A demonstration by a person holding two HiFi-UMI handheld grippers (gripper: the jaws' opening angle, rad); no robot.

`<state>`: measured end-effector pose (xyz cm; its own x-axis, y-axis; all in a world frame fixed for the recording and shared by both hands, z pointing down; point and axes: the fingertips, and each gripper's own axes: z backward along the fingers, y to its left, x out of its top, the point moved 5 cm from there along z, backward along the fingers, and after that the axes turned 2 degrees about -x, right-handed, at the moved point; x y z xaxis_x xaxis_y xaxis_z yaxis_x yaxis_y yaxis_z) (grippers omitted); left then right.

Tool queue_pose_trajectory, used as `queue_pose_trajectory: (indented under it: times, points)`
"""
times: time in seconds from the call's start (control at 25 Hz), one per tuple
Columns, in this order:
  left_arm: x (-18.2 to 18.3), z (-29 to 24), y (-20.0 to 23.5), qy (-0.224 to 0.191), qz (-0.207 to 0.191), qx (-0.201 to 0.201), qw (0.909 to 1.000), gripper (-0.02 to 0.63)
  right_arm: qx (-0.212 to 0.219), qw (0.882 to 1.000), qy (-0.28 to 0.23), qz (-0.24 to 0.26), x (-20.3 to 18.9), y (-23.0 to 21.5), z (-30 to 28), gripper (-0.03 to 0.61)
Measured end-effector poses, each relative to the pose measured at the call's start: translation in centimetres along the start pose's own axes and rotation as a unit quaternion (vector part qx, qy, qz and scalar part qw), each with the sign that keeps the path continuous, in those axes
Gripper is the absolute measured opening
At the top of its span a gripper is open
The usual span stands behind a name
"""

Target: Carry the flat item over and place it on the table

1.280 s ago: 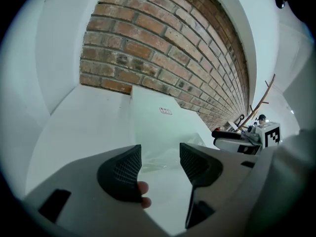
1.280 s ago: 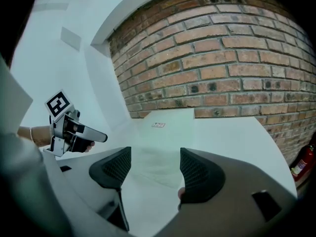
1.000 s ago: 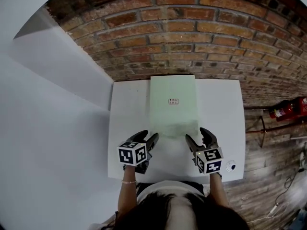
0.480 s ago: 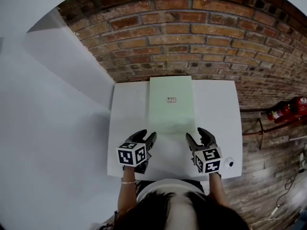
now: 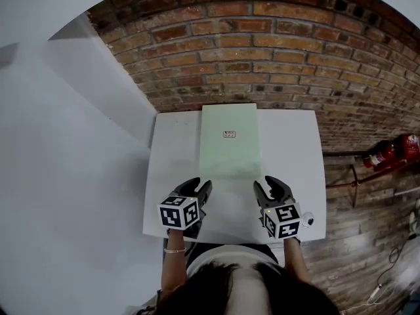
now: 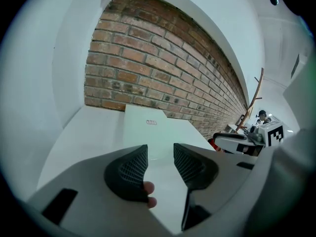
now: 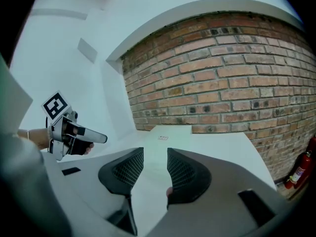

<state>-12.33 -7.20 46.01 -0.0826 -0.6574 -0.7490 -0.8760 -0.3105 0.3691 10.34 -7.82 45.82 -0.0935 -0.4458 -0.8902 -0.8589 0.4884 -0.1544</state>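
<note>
Panel (image 5: 228,143) on white table (image 5: 174,166)

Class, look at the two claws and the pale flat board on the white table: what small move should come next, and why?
Probably draw both claws back toward the person. The flat board already lies flat on the table. The left claw and the right claw sit just short of its near edge, their jaws closing with nothing between them.

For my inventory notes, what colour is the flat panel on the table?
The flat panel is pale mint green, clearest in the head view.
</note>
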Motion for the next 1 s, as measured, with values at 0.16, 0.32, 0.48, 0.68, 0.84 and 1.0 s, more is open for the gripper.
queue_pose_trajectory:
  times: [0.16, 0.32, 0.48, 0.68, 0.84, 1.0]
  points:
    - [-0.3, 0.7, -1.4, -0.013, -0.006, 0.010, 0.9999, 0.167, 0.010, 1.000, -0.014, 0.006, 0.3, -0.1, 1.2, 0.158]
    - [-0.7, 1.3, -3.0, -0.025, -0.012, 0.019, 0.9994, 0.161, 0.021, 0.999, -0.024, 0.015, 0.4, -0.3, 2.3, 0.139]
    - [-1.0, 2.0, -4.2, -0.039, -0.015, 0.029, 0.9987, 0.150, 0.029, 0.999, -0.033, 0.019, 0.4, -0.5, 3.1, 0.124]
    - [-1.0, 3.0, -5.2, -0.056, -0.028, 0.038, 0.9973, 0.132, 0.030, 0.998, -0.046, 0.020, 0.4, -0.4, 3.9, 0.092]
    - [-0.1, 3.8, -5.7, -0.073, -0.043, 0.047, 0.9952, 0.113, 0.029, 0.998, -0.059, 0.022, 0.8, -0.2, 4.5, 0.078]
    - [0.2, 4.2, -6.1, -0.083, -0.056, 0.049, 0.9938, 0.100, 0.021, 0.997, -0.072, 0.022, 1.2, -0.2, 5.2, 0.067]
